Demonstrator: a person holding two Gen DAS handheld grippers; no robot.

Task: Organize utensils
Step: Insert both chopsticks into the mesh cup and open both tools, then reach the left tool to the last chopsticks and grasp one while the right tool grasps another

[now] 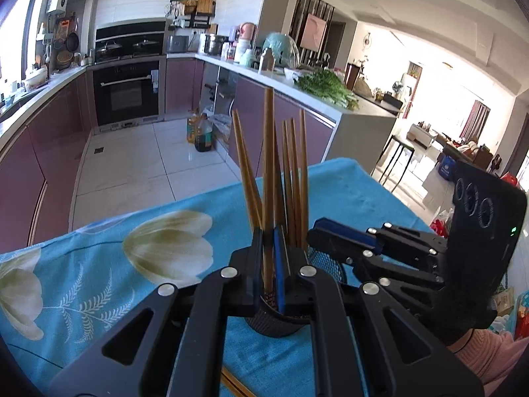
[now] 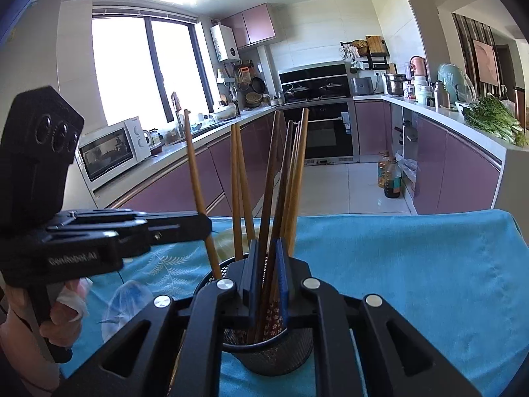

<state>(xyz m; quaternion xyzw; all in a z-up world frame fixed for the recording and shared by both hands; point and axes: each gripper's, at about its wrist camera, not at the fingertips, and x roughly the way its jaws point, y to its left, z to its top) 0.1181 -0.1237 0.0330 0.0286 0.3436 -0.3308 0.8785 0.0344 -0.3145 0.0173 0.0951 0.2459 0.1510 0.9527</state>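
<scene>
Left gripper (image 1: 269, 258) pinching one upright chopstick (image 1: 268, 178), tip down in mesh cup (image 1: 274, 326); right gripper (image 2: 268, 264) pinching a dark chopstick (image 2: 269, 198) (tips hidden inside).

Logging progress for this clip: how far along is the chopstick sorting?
Done: several chopsticks stand in the black mesh holder. In hand: the left gripper clamps one chopstick over the holder; the right gripper has a dark patterned pair between its jaws. Left: at least one chopstick lies on the blue cloth.
</scene>
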